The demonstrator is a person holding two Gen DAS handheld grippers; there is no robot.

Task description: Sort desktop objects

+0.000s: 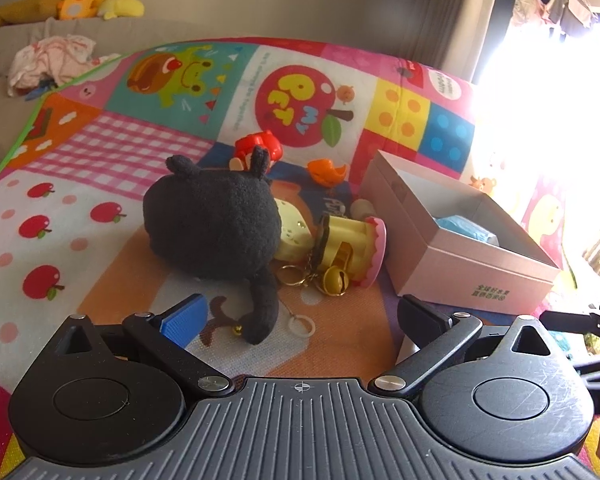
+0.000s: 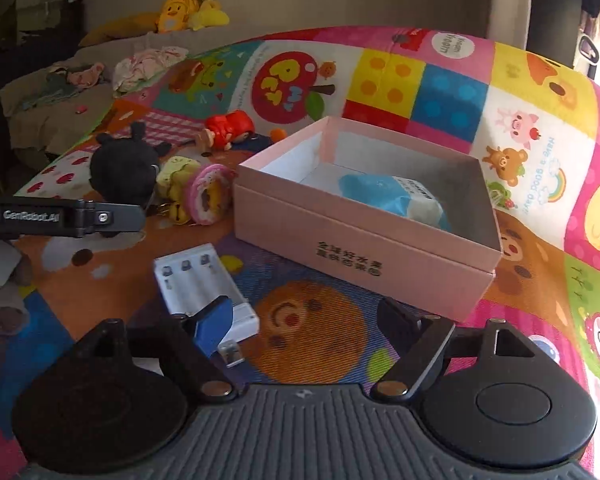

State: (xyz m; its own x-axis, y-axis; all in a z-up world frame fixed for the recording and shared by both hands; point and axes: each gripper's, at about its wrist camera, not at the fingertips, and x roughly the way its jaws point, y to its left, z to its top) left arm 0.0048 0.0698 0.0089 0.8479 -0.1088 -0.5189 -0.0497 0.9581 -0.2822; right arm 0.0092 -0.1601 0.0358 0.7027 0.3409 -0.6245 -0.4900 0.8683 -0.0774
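I think I am at the start of a pick. My left gripper [image 1: 300,316] is wide open and holds nothing. It points at the black plush [image 1: 212,224], which lies on the mat [image 1: 100,152] just beside the pink box [image 2: 364,236]. My right gripper [image 2: 304,320] is open too, near the white charger [image 2: 204,292]. Next I must close on the plush and drop it in the box.
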